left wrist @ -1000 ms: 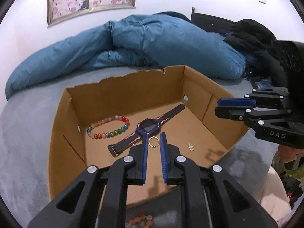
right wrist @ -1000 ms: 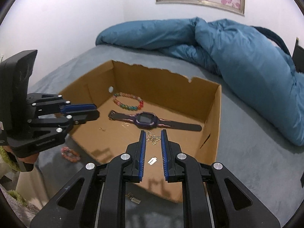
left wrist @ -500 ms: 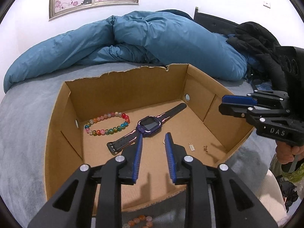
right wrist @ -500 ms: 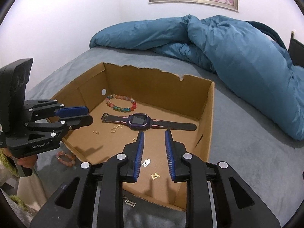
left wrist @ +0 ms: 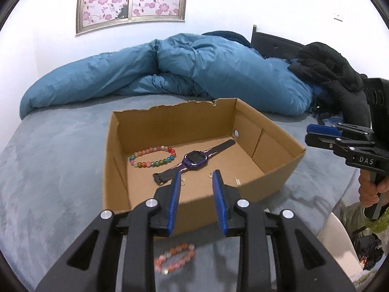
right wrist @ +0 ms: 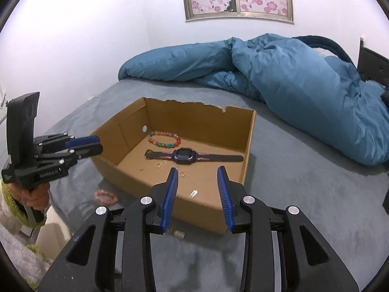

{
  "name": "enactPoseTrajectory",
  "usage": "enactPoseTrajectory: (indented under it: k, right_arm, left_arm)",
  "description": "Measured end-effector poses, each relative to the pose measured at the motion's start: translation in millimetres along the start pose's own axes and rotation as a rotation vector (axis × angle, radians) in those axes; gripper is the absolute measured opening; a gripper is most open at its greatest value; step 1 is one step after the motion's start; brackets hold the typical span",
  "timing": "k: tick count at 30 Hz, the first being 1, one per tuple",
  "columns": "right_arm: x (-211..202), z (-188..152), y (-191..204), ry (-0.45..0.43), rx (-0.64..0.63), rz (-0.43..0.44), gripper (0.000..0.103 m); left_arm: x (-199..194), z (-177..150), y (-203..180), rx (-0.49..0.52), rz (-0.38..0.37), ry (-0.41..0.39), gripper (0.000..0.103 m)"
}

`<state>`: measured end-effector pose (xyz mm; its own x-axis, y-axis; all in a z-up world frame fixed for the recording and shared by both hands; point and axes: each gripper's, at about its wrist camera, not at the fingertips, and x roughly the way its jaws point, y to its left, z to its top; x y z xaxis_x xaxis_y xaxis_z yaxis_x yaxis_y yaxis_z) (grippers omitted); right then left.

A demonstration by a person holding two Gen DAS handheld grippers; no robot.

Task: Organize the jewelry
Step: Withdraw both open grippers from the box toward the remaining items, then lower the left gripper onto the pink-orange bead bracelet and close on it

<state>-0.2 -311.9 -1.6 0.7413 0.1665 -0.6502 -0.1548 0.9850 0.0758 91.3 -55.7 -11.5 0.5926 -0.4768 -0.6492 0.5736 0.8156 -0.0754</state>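
An open, shallow brown cardboard box with a torn back edge sits on a bed covered in a grey-blue sheet. Inside the box, toward its back wall, lies a bracelet of multicoloured round beads. Just in front of it, a purple smartwatch with a dark strap lies flat and stretched out across the box floor. Nearer the front wall are a few tiny gold pieces and a small silver piece; they are too small to identify.

Outside the box, against its front wall, a bracelet of pink and orange beads rests on the sheet, blurred and partly hidden behind the left tool. A small silver item also lies on the sheet by the front wall, half covered by the right tool.

Both tools hover in front of the box, their blue-padded fingers spread apart and holding nothing. In each view the other tool appears side-on at the frame edge, with only part of the hand holding it visible.

Behind the box, a crumpled blue duvet runs across the bed. A heap of black clothing sits to its right, cut off by the right tool's body. A framed pink blossom picture hangs on the white wall.
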Motion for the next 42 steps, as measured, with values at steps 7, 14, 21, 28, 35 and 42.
enactPoseTrajectory:
  k: [7,14,21,28,35,42]
  right_arm:
    - [-25,-24,13,0.025,-0.004,0.014,0.033]
    - [-17,-48,23,0.087,0.006,0.045,0.033]
    - [4,-63,30,0.142,-0.046,0.054,0.033]
    - [33,-68,28,0.187,-0.092,0.069,0.031]
    - [65,-72,31,0.244,-0.164,0.093,0.03]
    - [96,-74,32,0.294,-0.21,0.109,0.027]
  left_arm:
    - [-40,-25,-3,0.007,0.007,0.005,0.025]
    - [-44,-59,-16,0.043,0.006,0.079,0.026]
    - [-17,-81,-28,0.096,0.04,0.128,0.025]
    - [13,-86,-39,0.169,0.06,0.144,0.026]
    - [35,-91,-45,0.204,0.041,0.17,0.026]
    - [47,-92,-38,0.201,0.044,0.182,0.025]
